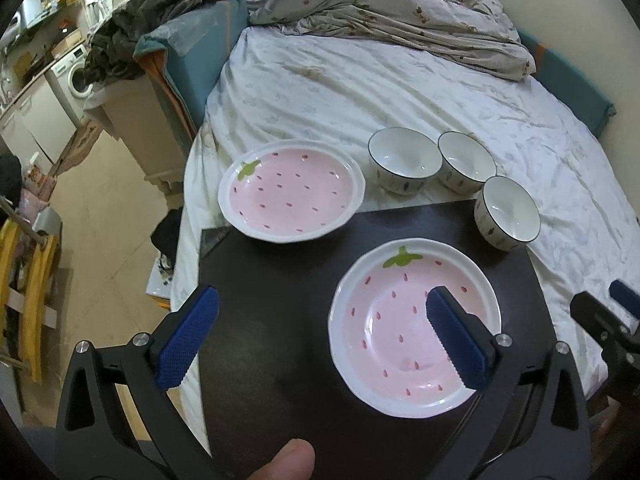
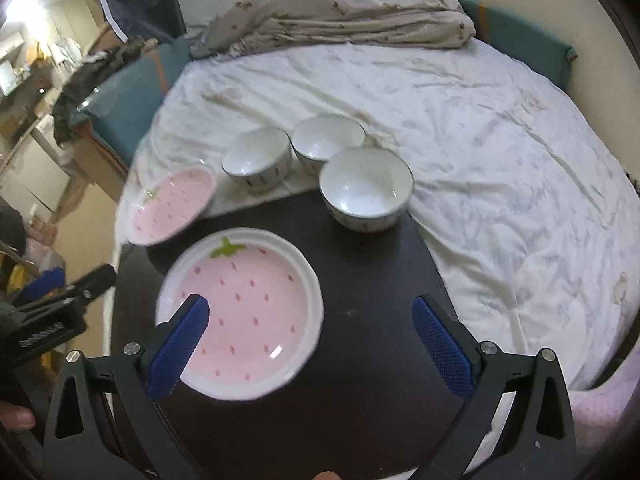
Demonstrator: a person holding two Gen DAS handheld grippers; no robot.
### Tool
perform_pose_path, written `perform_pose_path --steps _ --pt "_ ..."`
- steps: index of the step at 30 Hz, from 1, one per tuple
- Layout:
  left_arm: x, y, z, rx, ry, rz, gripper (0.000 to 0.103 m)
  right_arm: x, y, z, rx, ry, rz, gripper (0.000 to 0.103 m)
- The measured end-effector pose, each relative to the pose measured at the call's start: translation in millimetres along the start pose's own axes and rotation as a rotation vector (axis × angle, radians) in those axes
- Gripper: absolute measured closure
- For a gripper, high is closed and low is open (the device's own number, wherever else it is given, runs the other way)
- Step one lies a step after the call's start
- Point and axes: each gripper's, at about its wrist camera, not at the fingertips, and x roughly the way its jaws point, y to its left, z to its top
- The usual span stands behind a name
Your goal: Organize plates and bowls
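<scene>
A: A bed with a white sheet fills the room; a rumpled quilt lies at its far end, and a dark tabletop sits over the near edge.

B: Where's the crockery?

A: The near plate lies flat on the tabletop. The far plate straddles the tabletop's far left corner, partly over the sheet. Two bowls stand side by side on the sheet just past the tabletop's far edge; a third bowl sits at the far right corner.

B: And the tongs?

A: The left tongs are spread wide, holding nothing, one pad over the near plate. The right tongs are likewise wide apart and empty, with its left pad over that plate's rim.

B: Anything one view adds?

A: The left view shows a washer and clothes pile at left, plus the right tool's tip at its right edge. The right view is blurred, the far plate smeared, and shows the left tool at its left edge.
</scene>
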Motion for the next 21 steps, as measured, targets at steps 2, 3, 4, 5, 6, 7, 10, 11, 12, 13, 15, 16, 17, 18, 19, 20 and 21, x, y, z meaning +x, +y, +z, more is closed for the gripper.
perform_pose_path --steps 2,3,4,5,6,7,10,11,12,13,15,16,17,18,19,20,21 --pt "-1 1 7 0.008 0.01 -0.017 0.0 0 8 7 -0.027 -0.011 -0.03 0.0" --pt "-1 1 10 0.012 0.015 -0.022 0.0 0 11 10 -0.035 -0.014 -0.047 0.0" --pt "-2 2 14 0.016 0.017 -0.024 0.0 1 13 14 -0.035 -0.011 -0.066 0.0" --pt "-2 3 17 0.018 0.018 -0.024 0.0 2 14 18 -0.025 -0.008 -0.068 0.0" --pt "-2 4 19 0.02 0.02 -0.025 0.0 2 14 21 -0.004 -0.012 -0.047 0.0" --pt "-1 5 24 0.019 0.027 -0.027 0.0 2 13 24 0.013 -0.014 -0.039 0.0" --pt "2 11 35 0.021 0.036 -0.024 0.0 6 16 34 0.043 -0.006 -0.043 0.0" --pt "3 13 38 0.024 0.034 -0.019 0.0 9 17 37 0.046 -0.004 -0.043 0.0" --pt "3 14 41 0.026 0.032 -0.013 0.0 11 18 39 0.051 -0.003 -0.046 0.0" --pt "4 16 44 0.029 0.03 -0.007 0.0 12 19 42 0.052 -0.009 -0.042 0.0" --pt "8 21 50 0.028 0.03 0.0 0.0 16 21 48 0.056 -0.021 -0.059 0.0" --pt "11 24 54 0.023 0.036 0.0 0.0 19 21 51 0.062 -0.021 -0.062 0.0" --pt "14 27 57 0.017 0.04 0.0 0.0 23 20 54 0.073 -0.012 -0.044 0.0" --pt "17 29 59 0.011 0.042 0.002 0.0 30 20 58 0.089 0.007 -0.039 0.0" --pt "21 32 62 0.008 0.045 0.006 0.0 35 18 61 0.11 0.022 -0.048 0.0" --pt "25 35 65 0.006 0.049 0.014 0.0 41 17 64 0.124 0.029 -0.031 0.0" --pt "29 37 67 0.006 0.051 0.021 0.0 45 17 66 0.127 0.032 -0.021 0.0"
